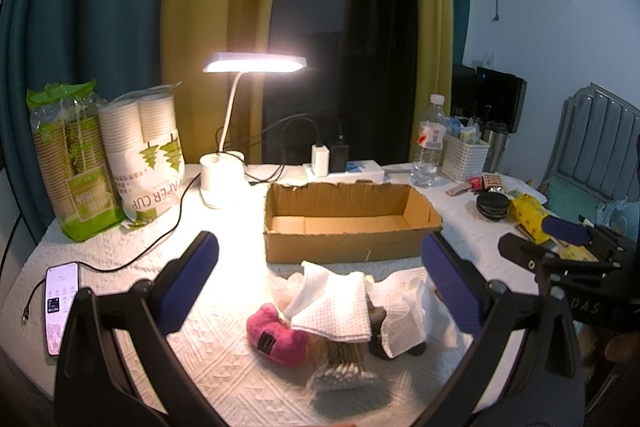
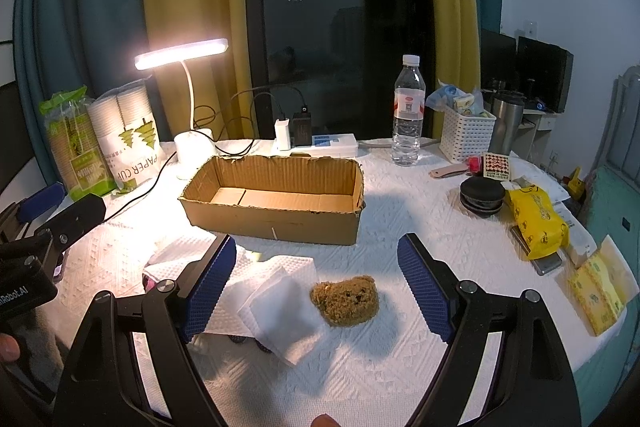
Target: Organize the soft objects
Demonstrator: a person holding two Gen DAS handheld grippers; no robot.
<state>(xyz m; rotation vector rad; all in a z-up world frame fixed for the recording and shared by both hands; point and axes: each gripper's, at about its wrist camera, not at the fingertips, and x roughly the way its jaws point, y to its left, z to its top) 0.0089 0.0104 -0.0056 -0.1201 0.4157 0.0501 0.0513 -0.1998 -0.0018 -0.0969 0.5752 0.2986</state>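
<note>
An empty open cardboard box (image 1: pixel 344 223) (image 2: pixel 276 203) sits mid-table. In front of it lies a pile: a pink plush (image 1: pixel 276 335), folded white cloths (image 1: pixel 336 307) (image 2: pixel 280 303), a bag of cotton swabs (image 1: pixel 344 367) and a dark object partly hidden under the cloths. A brown plush bear head (image 2: pixel 346 301) lies beside the cloths. My left gripper (image 1: pixel 320 275) is open above the pile, holding nothing. My right gripper (image 2: pixel 316 271) is open, with the bear between its fingers and nothing held. Each gripper shows at the edge of the other's view.
A lit desk lamp (image 1: pixel 256 63), paper cup packs (image 1: pixel 144 155), a phone (image 1: pixel 60 307) with cable at left. A water bottle (image 2: pixel 408 111), white basket (image 2: pixel 466 137), power strip (image 2: pixel 320 143), black case (image 2: pixel 482 197), yellow packets (image 2: pixel 538 223) at right.
</note>
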